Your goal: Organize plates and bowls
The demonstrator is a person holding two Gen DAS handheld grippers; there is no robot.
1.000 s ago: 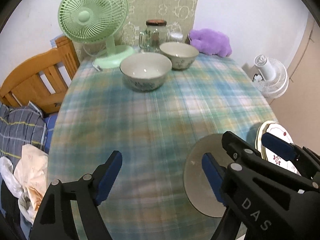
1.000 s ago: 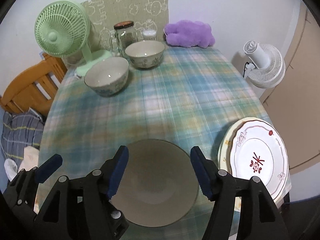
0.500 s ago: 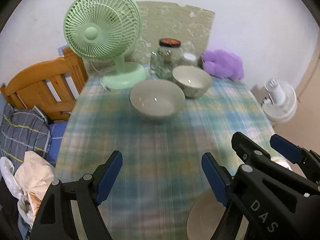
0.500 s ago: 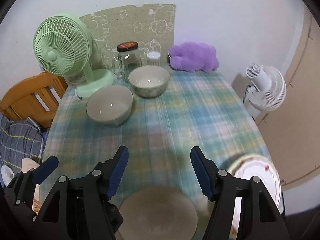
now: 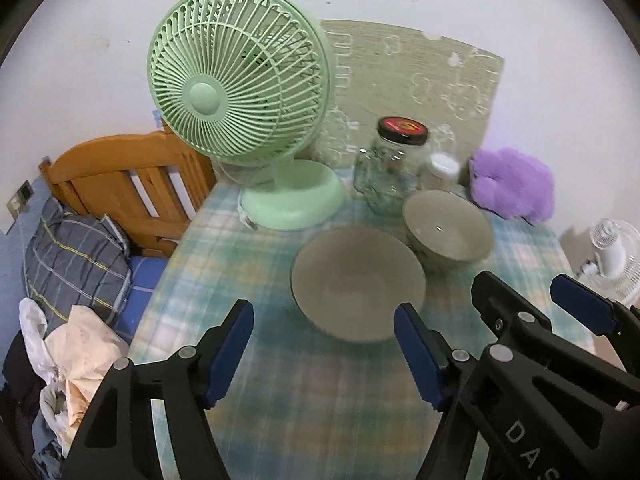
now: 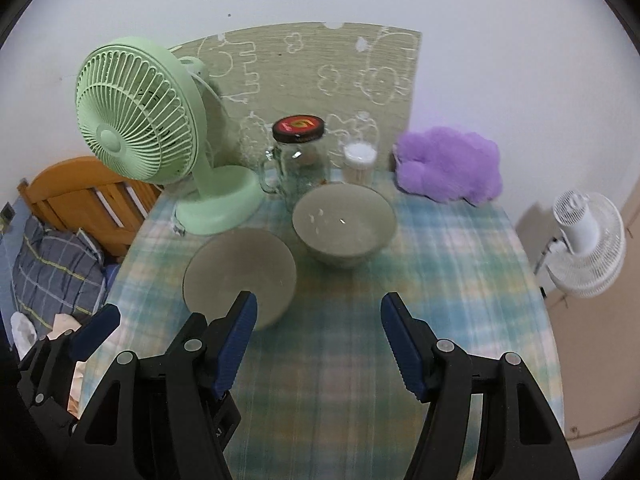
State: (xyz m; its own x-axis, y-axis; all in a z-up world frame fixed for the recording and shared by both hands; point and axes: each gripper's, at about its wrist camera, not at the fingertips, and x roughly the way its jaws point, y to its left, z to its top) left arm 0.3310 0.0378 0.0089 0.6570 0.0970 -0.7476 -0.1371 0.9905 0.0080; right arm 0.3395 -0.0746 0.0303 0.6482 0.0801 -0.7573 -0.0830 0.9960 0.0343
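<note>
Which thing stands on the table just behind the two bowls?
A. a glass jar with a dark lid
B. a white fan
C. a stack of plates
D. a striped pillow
A. In the right wrist view, the glass jar with its dark lid stands directly behind the two bowls on the table, beside the green fan.

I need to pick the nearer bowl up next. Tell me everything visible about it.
The nearer bowl is round, wide and grey-beige inside, glazed like ceramic, and looks empty. It stands upright on the plaid tablecloth, in front of the green fan and close beside the second bowl; contact is unclear. Neither gripper touches it.
</note>
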